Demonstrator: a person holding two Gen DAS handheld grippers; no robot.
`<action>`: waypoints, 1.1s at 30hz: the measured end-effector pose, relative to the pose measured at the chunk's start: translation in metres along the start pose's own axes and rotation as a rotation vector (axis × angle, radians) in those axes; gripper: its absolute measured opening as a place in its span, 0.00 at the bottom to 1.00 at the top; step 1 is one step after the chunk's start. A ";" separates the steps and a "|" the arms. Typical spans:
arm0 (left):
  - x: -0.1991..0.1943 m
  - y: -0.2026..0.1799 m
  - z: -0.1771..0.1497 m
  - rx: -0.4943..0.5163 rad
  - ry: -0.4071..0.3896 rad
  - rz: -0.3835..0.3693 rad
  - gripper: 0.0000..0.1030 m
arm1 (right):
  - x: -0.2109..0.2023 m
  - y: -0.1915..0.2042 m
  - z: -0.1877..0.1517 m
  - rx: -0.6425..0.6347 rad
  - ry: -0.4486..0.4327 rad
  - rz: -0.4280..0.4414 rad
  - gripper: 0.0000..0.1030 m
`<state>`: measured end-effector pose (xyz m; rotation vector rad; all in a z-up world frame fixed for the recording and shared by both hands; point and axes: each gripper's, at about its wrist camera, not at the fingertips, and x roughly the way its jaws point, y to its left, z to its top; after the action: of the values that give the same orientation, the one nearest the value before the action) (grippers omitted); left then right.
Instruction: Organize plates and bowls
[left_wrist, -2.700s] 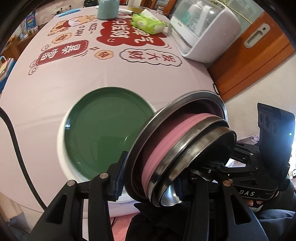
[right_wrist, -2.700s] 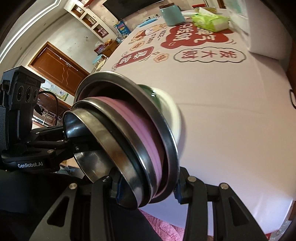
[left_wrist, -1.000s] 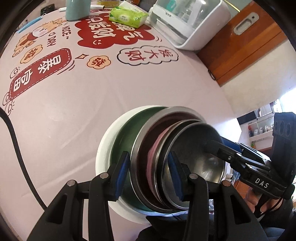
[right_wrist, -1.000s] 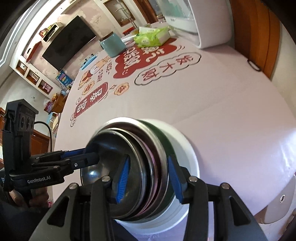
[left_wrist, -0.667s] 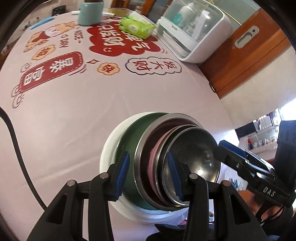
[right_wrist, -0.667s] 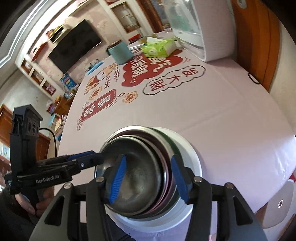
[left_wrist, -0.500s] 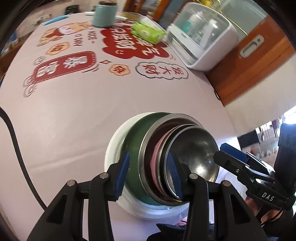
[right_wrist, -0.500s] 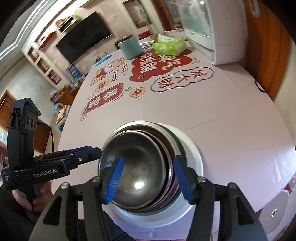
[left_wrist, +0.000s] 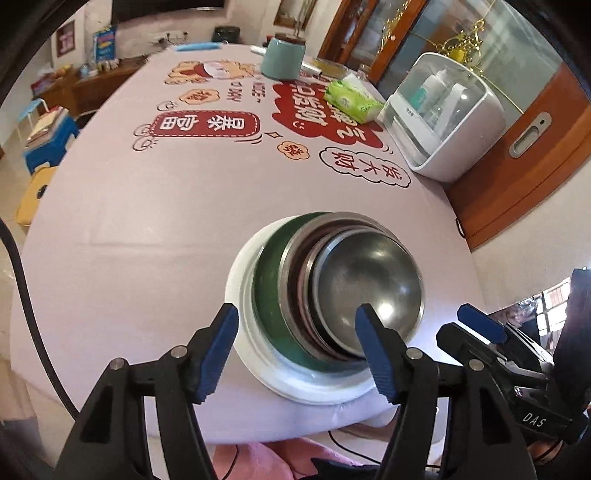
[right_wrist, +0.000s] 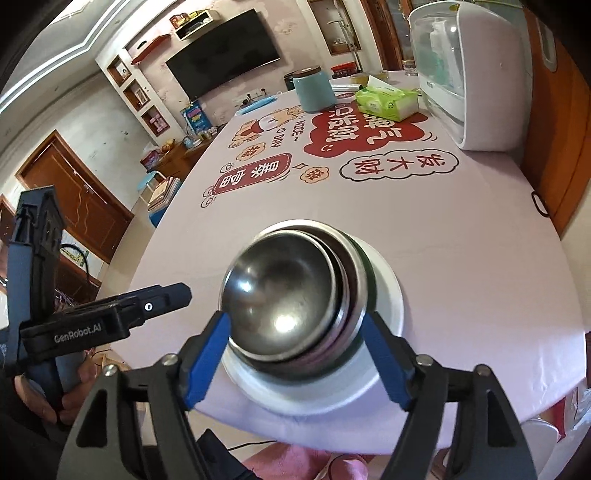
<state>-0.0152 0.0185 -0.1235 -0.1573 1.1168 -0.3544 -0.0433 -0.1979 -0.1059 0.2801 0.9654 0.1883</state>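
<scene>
Four dishes sit nested near the front edge of the surface: a small steel bowl inside a pink bowl, inside a wider steel bowl, all resting on a green plate with a white rim. Both tools hover just short of the stack, touching nothing. The left gripper has its fingers spread apart on either side of the near rim, and the right gripper likewise stands with its fingers wide and empty.

Judging by the polished metal, the steel bowls look light, stiff and slippery, so a pinch across a rim would probably serve better than a squeeze on the curved wall. The plate looks ceramic, heavier and breakable, best taken by its white edge.

From the left wrist view, the pink layer and the green glaze show plainly; the right wrist view hides most of that colour behind the steel, but takes in a wall-mounted television and the person's hand on the left tool.
</scene>
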 end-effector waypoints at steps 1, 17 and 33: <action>-0.004 -0.003 -0.005 -0.002 -0.007 0.005 0.68 | -0.004 -0.001 -0.003 -0.006 0.002 -0.012 0.79; -0.083 -0.067 -0.032 0.049 -0.220 0.126 0.94 | -0.090 0.014 -0.002 -0.077 -0.076 -0.110 0.95; -0.110 -0.081 -0.042 0.040 -0.319 0.303 0.99 | -0.114 0.017 -0.008 -0.057 -0.139 -0.123 1.00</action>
<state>-0.1121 -0.0161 -0.0244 -0.0072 0.8015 -0.0761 -0.1138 -0.2129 -0.0162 0.1785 0.8352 0.0819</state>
